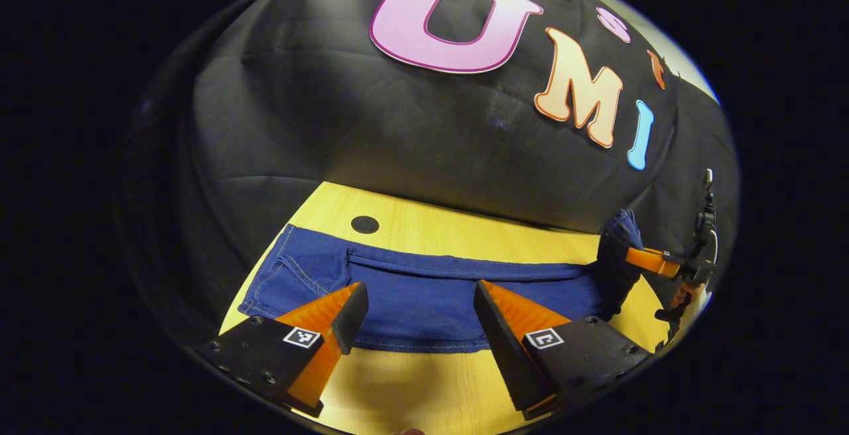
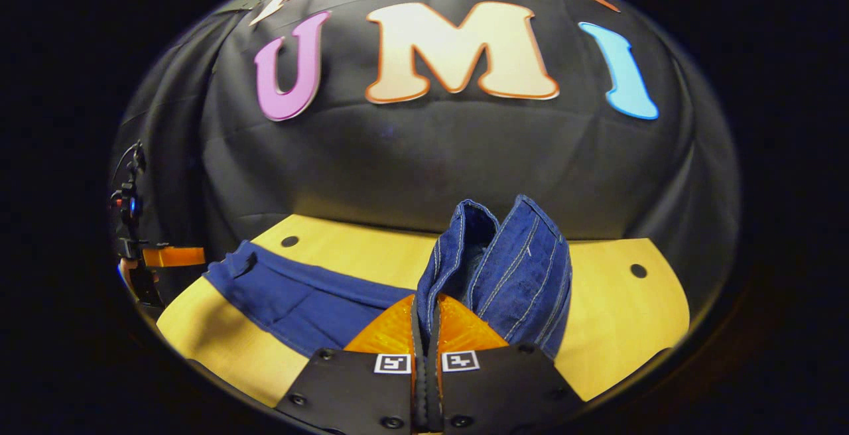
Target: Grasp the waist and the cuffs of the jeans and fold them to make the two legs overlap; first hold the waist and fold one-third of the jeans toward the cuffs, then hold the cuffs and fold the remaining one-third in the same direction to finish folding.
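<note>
While the jeans [image 1: 424, 292] are spread lengthwise across the wooden table [image 1: 424, 223], the left gripper [image 1: 419, 315] is held just above their near edge with its fingers wide apart, and nothing is caught between them. In the left gripper view, the waist end with its pocket stitching is seen toward the left of the jeans, near a small dark round hole [image 1: 365, 225] in the table just beyond their far edge. At the opposite end of the jeans, the cuffs [image 2: 511, 269] are lifted off the table and are pinched by the right gripper [image 2: 426, 329], whose fingers are pressed together on the cloth. In the right gripper view, the raised cuffs are seen standing upright just beyond the fingers, with the rest of the jeans [image 2: 298, 299] lying flat on the table [image 2: 610, 315] to the left of them. The right gripper [image 1: 653, 260] is also seen at the cuff end in the left gripper view.
</note>
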Tool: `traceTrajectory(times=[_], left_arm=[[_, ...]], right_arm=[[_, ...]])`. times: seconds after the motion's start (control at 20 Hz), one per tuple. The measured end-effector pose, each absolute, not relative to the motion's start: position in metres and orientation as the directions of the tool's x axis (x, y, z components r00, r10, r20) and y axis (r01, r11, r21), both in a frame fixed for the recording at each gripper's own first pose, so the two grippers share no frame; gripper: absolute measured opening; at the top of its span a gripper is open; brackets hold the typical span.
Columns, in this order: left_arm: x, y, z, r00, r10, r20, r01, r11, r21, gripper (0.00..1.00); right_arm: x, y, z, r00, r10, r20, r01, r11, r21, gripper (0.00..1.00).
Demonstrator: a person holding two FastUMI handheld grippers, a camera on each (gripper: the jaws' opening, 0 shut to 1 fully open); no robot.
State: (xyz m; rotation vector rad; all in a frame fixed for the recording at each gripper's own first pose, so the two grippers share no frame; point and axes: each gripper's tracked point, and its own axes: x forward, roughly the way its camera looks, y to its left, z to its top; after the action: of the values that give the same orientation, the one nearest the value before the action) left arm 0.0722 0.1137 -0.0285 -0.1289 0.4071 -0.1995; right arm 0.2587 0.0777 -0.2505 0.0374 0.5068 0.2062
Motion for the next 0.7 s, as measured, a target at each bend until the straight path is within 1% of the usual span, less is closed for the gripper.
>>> traceTrajectory(times=[0.1,0.2,0.35,0.5,0.55,0.6,0.65,0.7], left_arm=[[0.071,0.119,-0.033,0.895,-0.224,-0.386,0.165,0.97,-0.18,0.96],[0.07,0.12,-0.04,0.891,-0.227,-0.392,0.163,0.968,-0.19,0.96],[0.067,0.121,-0.044,0.886,-0.239,-0.396,0.167,0.964,-0.207,0.96],[0.066,0.122,-0.048,0.884,-0.242,-0.401,0.168,0.963,-0.21,0.96],[0.066,0.123,-0.048,0.883,-0.241,-0.403,0.167,0.963,-0.21,0.96],[0.065,0.125,-0.049,0.883,-0.237,-0.405,0.165,0.964,-0.207,0.96],[0.063,0.126,-0.048,0.884,-0.235,-0.404,0.163,0.965,-0.204,0.97],[0.061,0.128,-0.046,0.886,-0.231,-0.402,0.159,0.966,-0.205,0.96]], right_arm=[[0.251,0.11,-0.267,0.829,0.263,-0.493,-0.24,0.964,0.11,0.03],[0.245,0.129,-0.29,0.799,0.281,-0.531,-0.261,0.959,0.115,0.03],[0.236,0.147,-0.338,0.735,0.272,-0.621,-0.283,0.955,0.083,0.03],[0.217,0.152,-0.385,0.658,0.233,-0.716,-0.294,0.955,0.04,0.03],[0.212,0.152,-0.394,0.642,0.22,-0.735,-0.302,0.953,0.022,0.0],[0.218,0.152,-0.389,0.673,0.219,-0.707,-0.3,0.954,0.01,0.03],[0.217,0.15,-0.394,0.665,0.212,-0.716,-0.294,0.956,0.009,0.03],[0.215,0.15,-0.392,0.67,0.212,-0.711,-0.289,0.957,0.013,0.01]])
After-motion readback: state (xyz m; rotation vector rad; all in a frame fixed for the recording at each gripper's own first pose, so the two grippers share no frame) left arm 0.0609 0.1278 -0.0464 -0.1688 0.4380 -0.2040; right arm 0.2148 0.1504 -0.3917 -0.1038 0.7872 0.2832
